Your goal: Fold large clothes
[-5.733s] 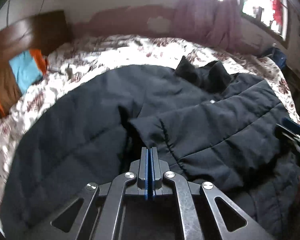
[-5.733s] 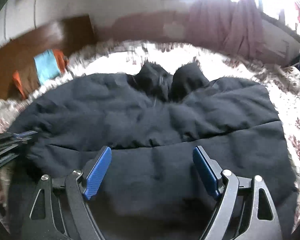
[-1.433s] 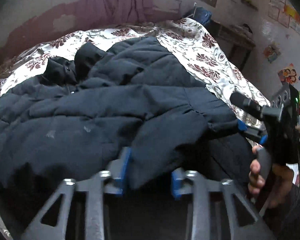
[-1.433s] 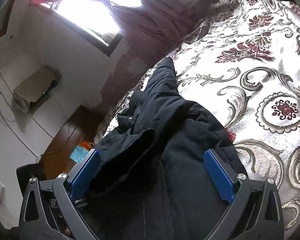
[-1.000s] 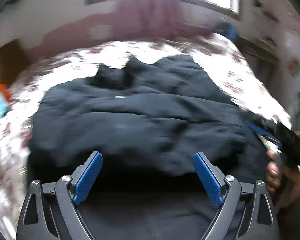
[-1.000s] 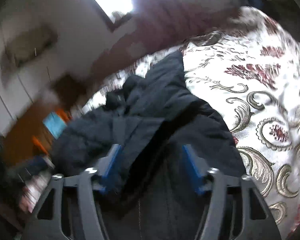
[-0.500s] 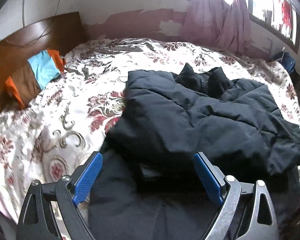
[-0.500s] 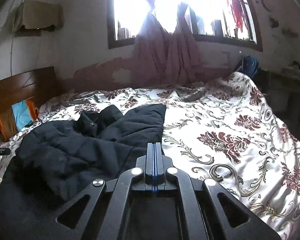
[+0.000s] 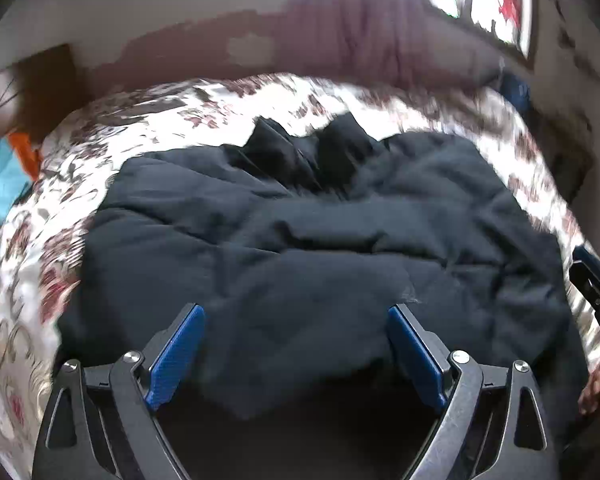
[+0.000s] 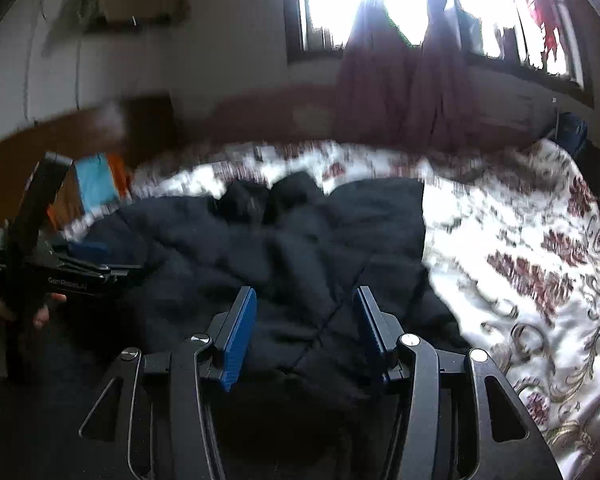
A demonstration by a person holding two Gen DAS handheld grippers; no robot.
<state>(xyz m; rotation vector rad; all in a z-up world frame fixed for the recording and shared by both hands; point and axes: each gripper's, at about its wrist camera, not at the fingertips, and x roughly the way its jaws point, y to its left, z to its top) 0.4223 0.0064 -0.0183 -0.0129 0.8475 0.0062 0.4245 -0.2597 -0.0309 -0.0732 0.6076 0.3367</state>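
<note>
A large black quilted jacket [image 9: 308, 240] lies on the bed with both sleeves folded in over its body and its collar at the far side. It also shows in the right wrist view [image 10: 300, 256]. My left gripper [image 9: 296, 344] is open and empty just above the jacket's near hem. My right gripper [image 10: 304, 332] is open, narrower than the left, over the jacket's near right part. The left gripper also shows at the left of the right wrist view [image 10: 100, 272], and the right gripper's body shows at the right edge of the left wrist view [image 9: 596, 292].
The bed is covered by a white sheet with maroon flowers [image 10: 540, 264]. A wooden headboard with blue and orange pillows [image 10: 96, 184] stands at the left. A window with maroon curtains [image 10: 404, 80] is on the far wall. A blue bag [image 10: 572, 128] sits at the far right.
My right gripper has opened from shut and now looks down on the jacket. My left gripper has swung right, facing the jacket squarely. The jacket lies as before.
</note>
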